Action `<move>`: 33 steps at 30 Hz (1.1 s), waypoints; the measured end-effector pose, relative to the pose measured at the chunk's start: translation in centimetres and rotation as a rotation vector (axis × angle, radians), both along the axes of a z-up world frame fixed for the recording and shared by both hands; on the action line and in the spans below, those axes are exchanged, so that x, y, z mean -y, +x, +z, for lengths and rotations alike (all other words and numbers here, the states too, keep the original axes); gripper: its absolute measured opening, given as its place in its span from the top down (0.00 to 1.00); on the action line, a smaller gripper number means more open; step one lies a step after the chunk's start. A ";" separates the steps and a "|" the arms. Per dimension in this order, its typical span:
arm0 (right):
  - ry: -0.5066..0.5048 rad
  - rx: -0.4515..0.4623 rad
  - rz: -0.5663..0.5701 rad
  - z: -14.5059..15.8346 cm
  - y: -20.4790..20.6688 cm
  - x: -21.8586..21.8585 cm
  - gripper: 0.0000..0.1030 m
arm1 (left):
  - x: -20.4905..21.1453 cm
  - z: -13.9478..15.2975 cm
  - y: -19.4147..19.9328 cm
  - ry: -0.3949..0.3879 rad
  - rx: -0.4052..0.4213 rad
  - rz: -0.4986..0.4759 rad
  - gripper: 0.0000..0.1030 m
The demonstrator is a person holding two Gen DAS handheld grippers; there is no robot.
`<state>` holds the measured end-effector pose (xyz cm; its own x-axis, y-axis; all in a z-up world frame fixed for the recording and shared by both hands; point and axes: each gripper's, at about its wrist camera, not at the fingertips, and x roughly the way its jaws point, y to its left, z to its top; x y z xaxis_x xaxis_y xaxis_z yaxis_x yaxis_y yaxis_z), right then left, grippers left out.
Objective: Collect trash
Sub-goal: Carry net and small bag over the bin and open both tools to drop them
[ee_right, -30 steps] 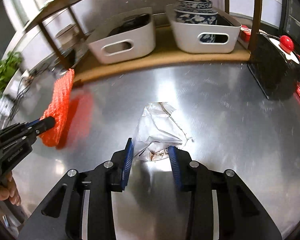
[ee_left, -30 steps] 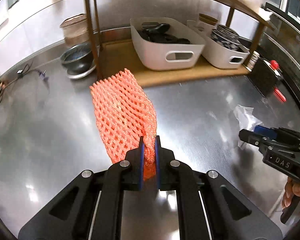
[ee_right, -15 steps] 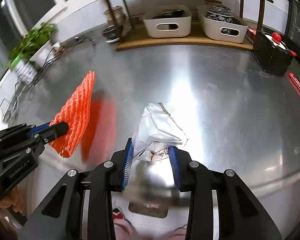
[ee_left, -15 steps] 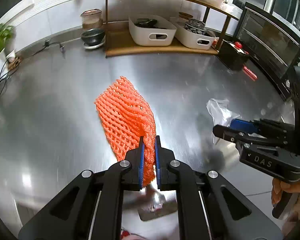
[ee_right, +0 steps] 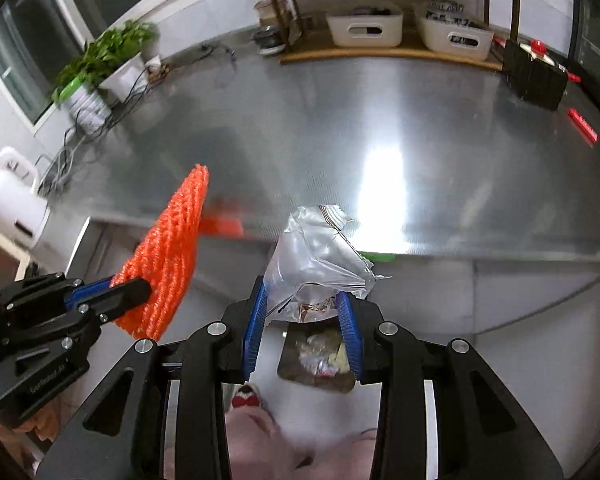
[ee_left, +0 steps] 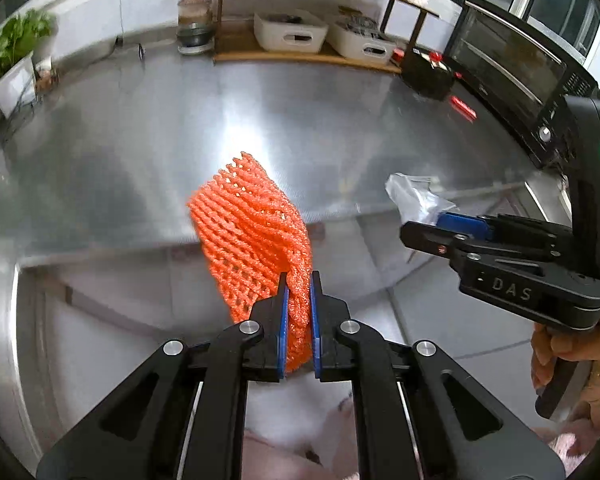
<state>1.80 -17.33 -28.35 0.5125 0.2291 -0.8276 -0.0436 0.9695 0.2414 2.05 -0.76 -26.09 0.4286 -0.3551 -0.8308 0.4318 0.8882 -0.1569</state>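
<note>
Jaws of the left gripper (ee_left: pixel 299 316) are pinched nearly together on the lower end of an orange foam net (ee_left: pixel 252 236); the net stands up and away from the blue pads and hangs in the air, past the front edge of the steel counter (ee_left: pixel 300 120). Right gripper (ee_right: pixel 303 320): jaws partway apart, with a crumpled clear plastic bag (ee_right: pixel 320 256) wedged between the blue pads and touching both. The bag is also off the counter, over its front edge.

Both grippers sit side by side, left holding the net, right holding the bag (each shows in the other's camera). Below the right gripper, on the floor, a square opening holds mixed scraps (ee_right: pixel 320 360); whether it is a bin is unclear.

Back of the counter: wooden shelf (ee_left: pixel 300 54) with two white bins (ee_left: pixel 290 34), a dark bowl (ee_left: pixel 194 36) beside it, a black oven (ee_left: pixel 512 68) to the right. Potted plant (ee_right: pixel 100 64) at far left.
</note>
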 end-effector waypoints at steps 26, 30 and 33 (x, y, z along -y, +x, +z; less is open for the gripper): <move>0.050 -0.365 -0.066 -21.5 3.2 -2.0 0.65 | 1.2 -24.6 1.8 0.033 -0.449 0.006 0.92; 0.063 -0.397 -0.093 -23.6 4.7 -2.1 0.65 | 1.6 -26.9 3.0 0.030 -0.477 0.008 0.92; 0.065 -0.414 -0.112 -24.7 5.2 -1.8 0.64 | 1.6 -28.0 3.6 0.033 -0.478 0.002 0.92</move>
<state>6.99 -15.55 -53.04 0.1648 0.2492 -0.9543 0.1746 0.9449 0.2769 5.67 -2.35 -54.09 -0.0042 -0.3246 -0.9459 0.3165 0.8968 -0.3091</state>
